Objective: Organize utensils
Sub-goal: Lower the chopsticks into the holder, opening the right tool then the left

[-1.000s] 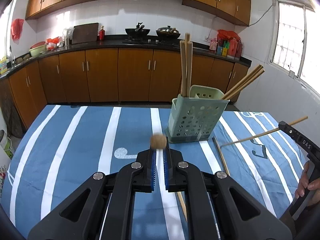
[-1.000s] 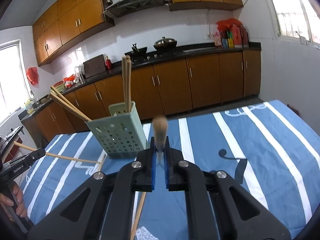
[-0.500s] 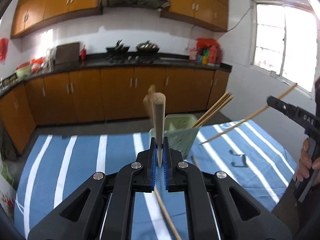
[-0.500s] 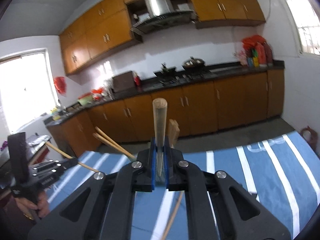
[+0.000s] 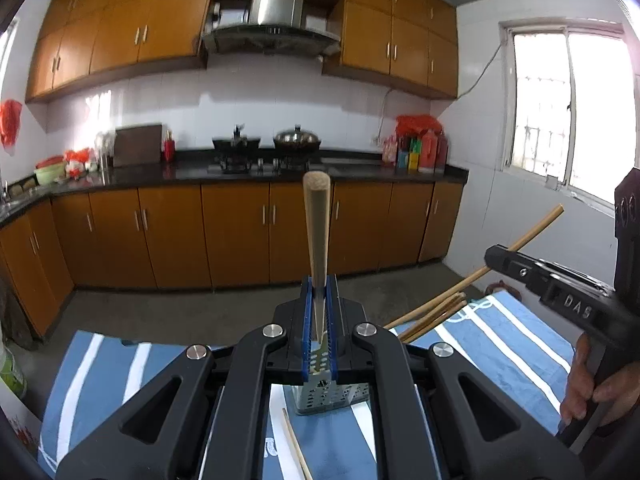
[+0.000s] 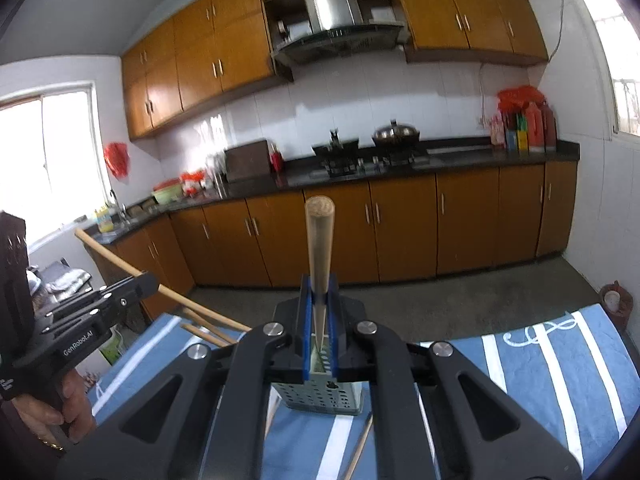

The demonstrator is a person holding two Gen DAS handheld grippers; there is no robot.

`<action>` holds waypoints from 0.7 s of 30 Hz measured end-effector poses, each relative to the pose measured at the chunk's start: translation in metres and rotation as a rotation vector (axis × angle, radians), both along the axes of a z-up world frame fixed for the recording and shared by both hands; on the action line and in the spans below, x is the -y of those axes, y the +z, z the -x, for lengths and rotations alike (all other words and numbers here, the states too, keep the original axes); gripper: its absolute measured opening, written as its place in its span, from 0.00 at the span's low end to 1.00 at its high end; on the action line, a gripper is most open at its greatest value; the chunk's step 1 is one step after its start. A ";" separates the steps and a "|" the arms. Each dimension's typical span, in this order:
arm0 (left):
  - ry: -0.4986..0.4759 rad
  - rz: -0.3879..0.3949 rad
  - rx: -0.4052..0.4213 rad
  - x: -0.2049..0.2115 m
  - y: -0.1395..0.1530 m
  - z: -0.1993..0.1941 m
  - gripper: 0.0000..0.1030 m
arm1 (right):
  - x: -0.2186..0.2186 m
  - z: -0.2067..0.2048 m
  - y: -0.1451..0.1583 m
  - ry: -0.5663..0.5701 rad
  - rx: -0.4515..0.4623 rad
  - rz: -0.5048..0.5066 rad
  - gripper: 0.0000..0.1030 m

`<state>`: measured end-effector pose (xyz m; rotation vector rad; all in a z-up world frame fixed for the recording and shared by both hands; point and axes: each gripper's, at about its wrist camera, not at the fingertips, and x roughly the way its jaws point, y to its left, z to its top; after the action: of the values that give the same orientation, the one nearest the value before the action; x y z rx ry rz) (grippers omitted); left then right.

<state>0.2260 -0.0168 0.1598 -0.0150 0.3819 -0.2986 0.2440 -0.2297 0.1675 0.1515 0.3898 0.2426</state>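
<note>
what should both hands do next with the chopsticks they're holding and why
Probably tip each chopstick tip-down and lower it into the green holder. The left gripper and right gripper are each shut on one chopstick, raised above the holder, which already has other chopsticks leaning out of it. Loose ones remain on the striped cloth.

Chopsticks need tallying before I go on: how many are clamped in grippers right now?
2. The left gripper is shut on one chopstick, the right gripper on the other chopstick. Leaning chopsticks in the green holder are not counted.
</note>
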 end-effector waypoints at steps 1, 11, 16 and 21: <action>-0.002 -0.002 -0.017 0.001 -0.004 -0.004 0.06 | -0.002 -0.006 -0.004 0.001 -0.017 0.003 0.08; -0.011 -0.003 -0.131 0.004 -0.037 -0.032 0.06 | -0.014 -0.049 -0.036 0.006 -0.130 0.026 0.08; -0.011 -0.005 -0.167 0.006 -0.048 -0.040 0.07 | -0.016 -0.055 -0.044 -0.001 -0.153 0.017 0.10; -0.007 0.003 -0.163 0.003 -0.045 -0.035 0.07 | -0.013 -0.052 -0.044 -0.009 -0.140 0.010 0.19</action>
<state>0.2610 -0.0197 0.1145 -0.0408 0.5435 -0.3057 0.2955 -0.2165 0.1234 0.1610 0.5297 0.2222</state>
